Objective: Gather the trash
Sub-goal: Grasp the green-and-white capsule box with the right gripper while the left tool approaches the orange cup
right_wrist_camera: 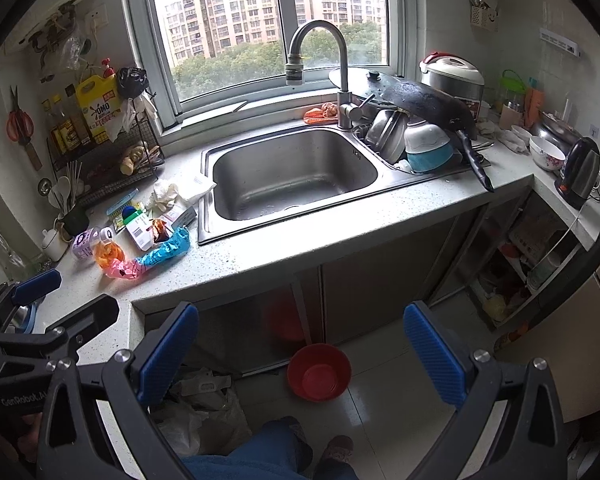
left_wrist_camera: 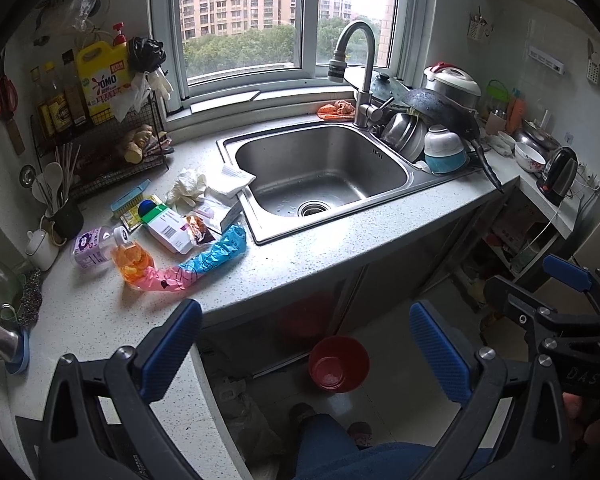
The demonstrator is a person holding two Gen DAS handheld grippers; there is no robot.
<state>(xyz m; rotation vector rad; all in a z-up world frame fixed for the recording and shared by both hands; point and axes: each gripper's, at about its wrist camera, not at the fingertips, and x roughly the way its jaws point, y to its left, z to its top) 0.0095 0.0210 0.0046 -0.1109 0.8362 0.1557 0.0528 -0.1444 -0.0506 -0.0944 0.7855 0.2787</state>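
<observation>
Nothing is collected yet, by the look of it; this reads as the approach step, both tools held back from the tabletop (left_wrist_camera: 300,248) above the floor. The left hand-held gripper (left_wrist_camera: 306,344) is released, its blue pads spread wide with nothing between them; the right hand-held gripper (right_wrist_camera: 300,344) is released too, equally empty. The trash lies in a cluster on the tabletop just left of the sink (left_wrist_camera: 320,176): a long pink-and-blue plastic wrapper (left_wrist_camera: 204,260) nearest the front edge, a small white carton (left_wrist_camera: 168,230) touching a torn snack packet (left_wrist_camera: 198,230), a crumpled white tissue (left_wrist_camera: 188,188) behind them, and a small clear bottle (left_wrist_camera: 94,246) lying on its side. A red bin (left_wrist_camera: 338,364) stands on the floor below; a plastic bag (right_wrist_camera: 204,412) sits beside it; which is meant for the trash I cannot tell. The next move probably calls for reaching forward and left, lowering one gripper over the wrapper and closing on its thin, slippery film.
</observation>
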